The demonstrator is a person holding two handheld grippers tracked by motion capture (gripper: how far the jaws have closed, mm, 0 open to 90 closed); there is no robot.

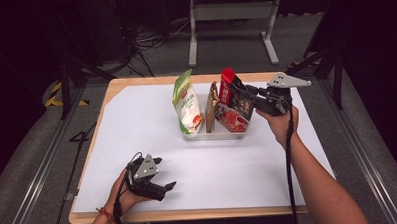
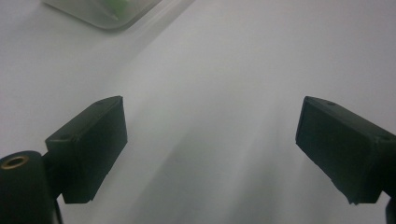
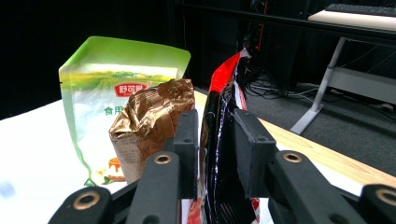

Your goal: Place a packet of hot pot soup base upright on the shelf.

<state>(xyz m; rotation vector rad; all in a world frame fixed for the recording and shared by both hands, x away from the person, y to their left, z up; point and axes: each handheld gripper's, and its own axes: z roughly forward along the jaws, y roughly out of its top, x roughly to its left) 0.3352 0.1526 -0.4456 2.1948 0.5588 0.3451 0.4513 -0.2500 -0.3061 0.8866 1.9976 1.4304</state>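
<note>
From the high view, my right gripper (image 1: 250,97) pinches the red packet (image 1: 234,103) standing at the right end of the clear tray (image 1: 215,135), steadying it upright. In the left gripper view, my left gripper (image 2: 210,140) gapes wide over bare surface (image 2: 233,56), parked near. In the right gripper view, the jaws clamp the packet's edge beside the gold bag (image 3: 152,123) and green pouch (image 3: 100,98).

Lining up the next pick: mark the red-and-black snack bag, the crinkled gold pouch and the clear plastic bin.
red-and-black snack bag (image 1: 234,101), high view, upper face.
crinkled gold pouch (image 3: 154,116), right gripper view, front.
clear plastic bin (image 1: 212,136), high view, front wall.
</note>
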